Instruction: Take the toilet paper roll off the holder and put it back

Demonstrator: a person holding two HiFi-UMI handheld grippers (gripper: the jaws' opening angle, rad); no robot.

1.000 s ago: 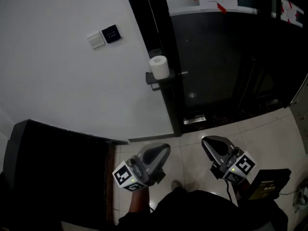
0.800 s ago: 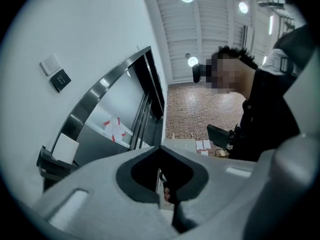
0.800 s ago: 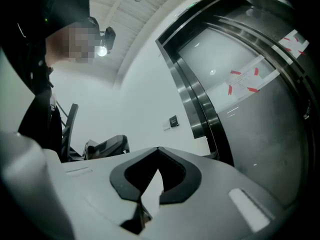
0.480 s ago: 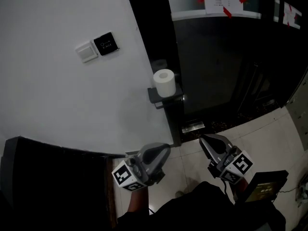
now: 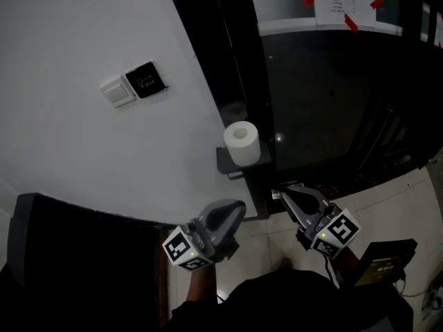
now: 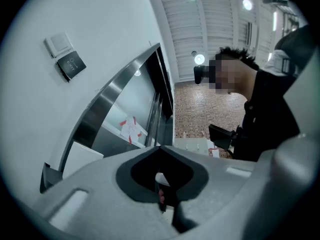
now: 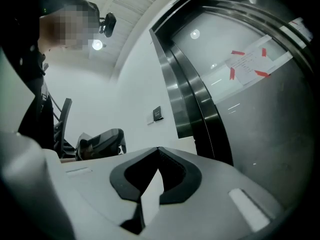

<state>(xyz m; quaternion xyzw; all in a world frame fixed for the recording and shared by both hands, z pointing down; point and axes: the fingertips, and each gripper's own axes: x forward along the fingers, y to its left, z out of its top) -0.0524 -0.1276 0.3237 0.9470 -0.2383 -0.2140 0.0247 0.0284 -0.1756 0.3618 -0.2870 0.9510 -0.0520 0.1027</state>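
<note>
A white toilet paper roll (image 5: 242,142) stands on end on a small dark holder shelf (image 5: 229,163), fixed where the white wall meets the dark door frame. Both grippers are held low, below the roll and apart from it. My left gripper (image 5: 237,206) points up toward the shelf from the lower left, jaws together and empty (image 6: 160,146). My right gripper (image 5: 284,194) sits just right of the door frame, below the shelf, also shut with nothing in it (image 7: 158,148). The roll is not clearly visible in either gripper view.
A white switch (image 5: 113,93) and a black panel (image 5: 145,80) hang on the wall up left. A dark glass door (image 5: 332,109) carries a taped paper notice (image 5: 340,5). A black bulky object (image 5: 76,254) fills the lower left; a dark box (image 5: 384,260) lies on the tiles at right.
Both grippers and the head camera have moved forward toward the wall. The roll and holder now sit lower and nearer in view, just above the gripper tips. The jaws stayed shut.
</note>
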